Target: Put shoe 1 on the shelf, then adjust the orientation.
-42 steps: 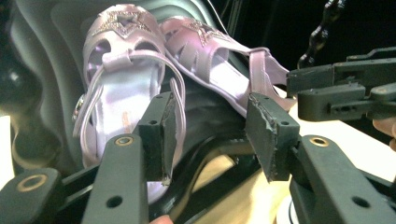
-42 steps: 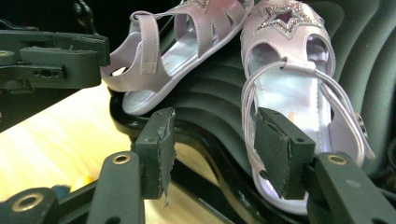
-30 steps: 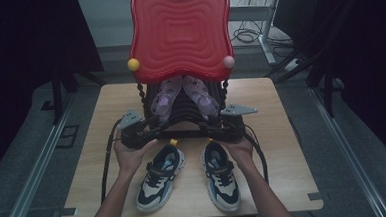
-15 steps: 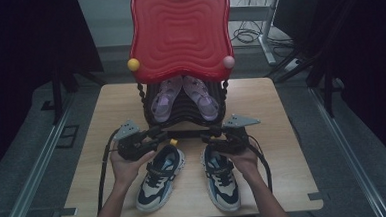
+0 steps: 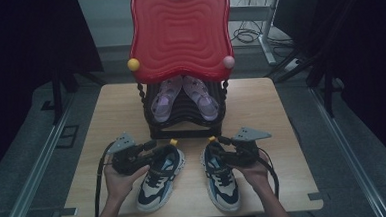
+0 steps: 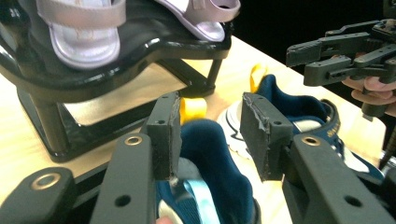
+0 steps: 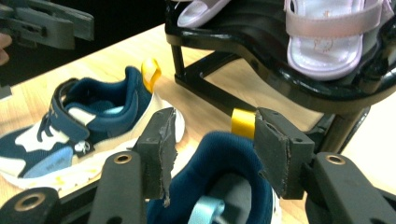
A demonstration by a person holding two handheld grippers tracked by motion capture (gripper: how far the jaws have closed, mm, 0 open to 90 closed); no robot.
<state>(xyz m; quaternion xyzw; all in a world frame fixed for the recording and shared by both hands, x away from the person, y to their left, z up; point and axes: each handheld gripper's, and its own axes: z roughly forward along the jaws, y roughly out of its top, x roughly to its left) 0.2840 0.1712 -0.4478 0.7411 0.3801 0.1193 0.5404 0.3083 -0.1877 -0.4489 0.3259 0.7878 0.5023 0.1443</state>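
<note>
Two navy, white and light-blue sneakers lie side by side on the table, toes toward the person: the left sneaker (image 5: 159, 179) and the right sneaker (image 5: 223, 181). My left gripper (image 5: 159, 150) hangs over the left sneaker's heel. Its jaws have just been closing and now straddle the blue heel collar (image 6: 210, 154), with the yellow pull tab (image 6: 194, 108) beyond. I see no pad pressing on it. My right gripper (image 5: 217, 148) is open around the other heel collar (image 7: 224, 163), behind its yellow tab (image 7: 243, 122). Each gripper view shows the other sneaker (image 6: 299, 109) (image 7: 88, 121).
A black shoe rack (image 5: 181, 121) stands mid-table just behind the sneakers. It holds a pair of pink sandals (image 5: 161, 102) under a red wavy panel (image 5: 179, 31) with a yellow ball (image 5: 133, 64) and a pink ball (image 5: 228, 61). Bare wooden table (image 5: 276, 114) lies at both sides.
Both hands have drawn back from the rack toward the person and sunk a little. The grippers now sit over the sneakers' heels. The sneakers have not moved.
</note>
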